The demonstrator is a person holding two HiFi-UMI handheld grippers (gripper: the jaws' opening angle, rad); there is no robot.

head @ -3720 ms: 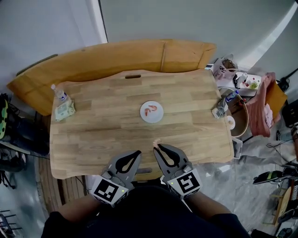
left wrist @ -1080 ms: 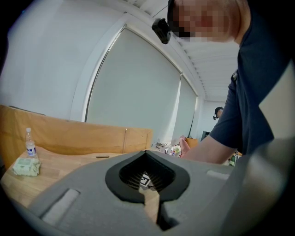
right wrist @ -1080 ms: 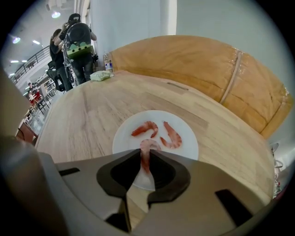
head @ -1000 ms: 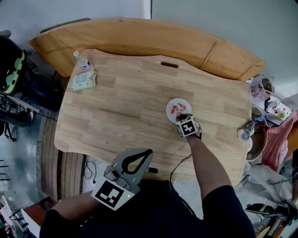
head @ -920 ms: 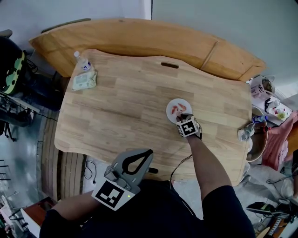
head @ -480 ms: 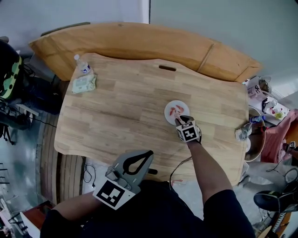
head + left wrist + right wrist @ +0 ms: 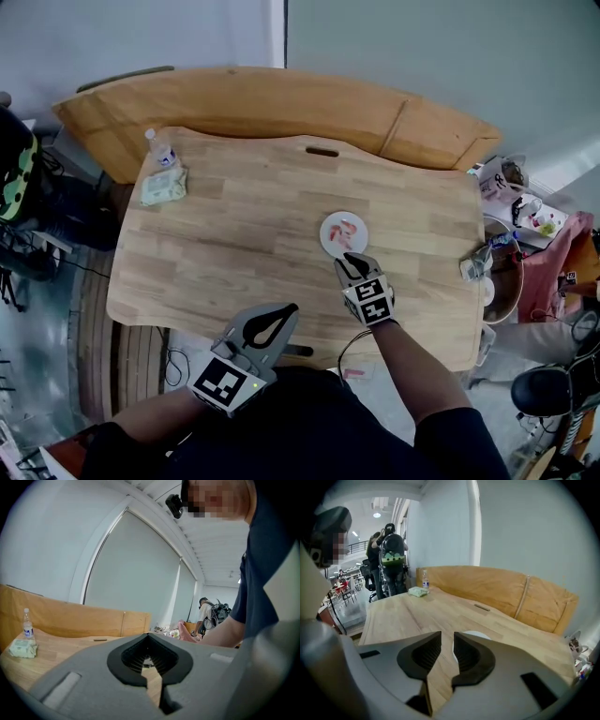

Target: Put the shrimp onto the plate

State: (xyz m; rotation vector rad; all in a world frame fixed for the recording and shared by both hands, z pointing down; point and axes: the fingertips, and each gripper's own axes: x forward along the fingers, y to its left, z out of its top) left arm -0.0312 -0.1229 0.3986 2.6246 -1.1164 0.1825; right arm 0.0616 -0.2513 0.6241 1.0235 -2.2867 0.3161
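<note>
A small white plate (image 7: 359, 244) lies on the wooden table (image 7: 234, 244), right of its middle, with orange shrimp (image 7: 342, 231) on it. My right gripper (image 7: 345, 262) hovers just in front of the plate, tips towards it. Its jaws are closing, with a narrow gap and nothing between them. In the right gripper view the plate (image 7: 474, 634) peeks out behind the right gripper (image 7: 447, 634). My left gripper (image 7: 292, 307) is held off the table's front edge, jaws together and empty. In its own view the left gripper (image 7: 147, 634) shows tips that meet.
A water bottle (image 7: 159, 150) and a pack of wipes (image 7: 164, 185) sit at the table's far left corner. A curved wooden bench (image 7: 281, 103) runs behind the table. Another bottle (image 7: 473, 262) stands at the right edge, and clutter (image 7: 506, 178) lies beyond it.
The right gripper has drawn back from the plate towards the person, and its jaws have parted. The shrimp stay on the plate. The left gripper has hardly moved.
</note>
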